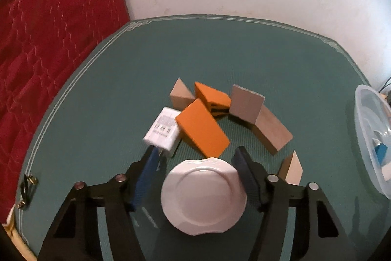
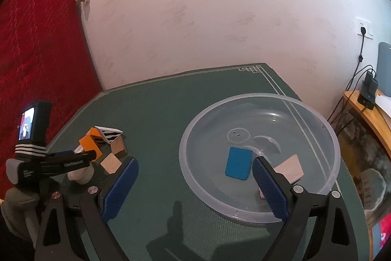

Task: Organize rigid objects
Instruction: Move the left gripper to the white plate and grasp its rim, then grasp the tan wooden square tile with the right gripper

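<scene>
My left gripper [image 1: 195, 158] is open, its blue pads on either side of a white round lid [image 1: 204, 195] on the green table; the pads stand a little apart from it. Beyond lie an orange block [image 1: 202, 130], a second orange striped block [image 1: 212, 97], a white box [image 1: 162, 132], wooden triangles [image 1: 181, 93], a grey-brown cube [image 1: 246, 104] and a curved wooden piece [image 1: 272, 131]. My right gripper [image 2: 195, 168] is open and empty over the near rim of a clear plastic bowl [image 2: 327, 138]. The bowl holds a blue block [image 2: 238, 163] and a wooden block [image 2: 289, 170].
The bowl's edge shows at the right in the left wrist view [image 1: 366, 119]. A small wooden wedge [image 1: 292, 168] lies by the left gripper's right finger. Red fabric [image 1: 48, 40] borders the table's left side. The left gripper appears in the right wrist view [image 2: 70, 160].
</scene>
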`<state>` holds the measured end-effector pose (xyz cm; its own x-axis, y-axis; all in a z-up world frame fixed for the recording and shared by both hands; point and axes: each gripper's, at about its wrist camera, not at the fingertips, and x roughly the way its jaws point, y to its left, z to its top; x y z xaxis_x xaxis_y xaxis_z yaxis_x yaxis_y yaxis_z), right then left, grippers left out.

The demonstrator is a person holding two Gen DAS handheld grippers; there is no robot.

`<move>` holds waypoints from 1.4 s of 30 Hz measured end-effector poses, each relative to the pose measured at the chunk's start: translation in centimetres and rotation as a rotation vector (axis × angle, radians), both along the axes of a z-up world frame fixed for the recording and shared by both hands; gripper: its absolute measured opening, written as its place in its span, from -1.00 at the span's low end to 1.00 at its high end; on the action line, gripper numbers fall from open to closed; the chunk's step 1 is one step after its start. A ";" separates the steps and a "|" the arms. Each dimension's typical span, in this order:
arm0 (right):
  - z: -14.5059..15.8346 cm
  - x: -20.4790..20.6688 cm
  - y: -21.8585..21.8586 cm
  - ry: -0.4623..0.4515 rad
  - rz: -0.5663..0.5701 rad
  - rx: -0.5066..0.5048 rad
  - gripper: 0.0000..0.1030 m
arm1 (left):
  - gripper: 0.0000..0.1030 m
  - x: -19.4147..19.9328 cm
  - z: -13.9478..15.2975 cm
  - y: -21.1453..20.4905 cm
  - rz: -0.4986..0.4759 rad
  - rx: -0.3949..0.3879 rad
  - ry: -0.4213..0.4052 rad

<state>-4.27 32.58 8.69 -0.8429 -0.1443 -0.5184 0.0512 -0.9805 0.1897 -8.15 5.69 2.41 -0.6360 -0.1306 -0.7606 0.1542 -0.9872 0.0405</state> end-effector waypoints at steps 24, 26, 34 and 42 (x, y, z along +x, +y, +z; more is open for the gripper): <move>0.0 -1.2 -3.7 -0.133 0.148 -0.022 0.88 | 0.52 3.1 0.3 -1.9 -0.064 0.115 0.034; 0.0 -1.4 -4.4 -0.139 0.161 -0.010 0.88 | 0.53 2.8 0.1 -1.8 -0.072 0.113 0.023; -0.5 -2.5 -6.9 -0.166 0.197 0.030 0.87 | 0.53 2.3 -1.3 -1.4 -0.076 0.095 -0.015; -1.1 -4.1 -8.2 -0.209 0.212 0.037 0.87 | 0.31 2.4 -1.4 -2.3 -0.071 0.136 -0.011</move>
<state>-8.33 24.42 7.54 -0.6703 -0.2832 -0.6860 0.2188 -0.9587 0.1820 -5.70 3.43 0.96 -0.6318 0.0185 -0.7749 0.0845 -0.9921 -0.0926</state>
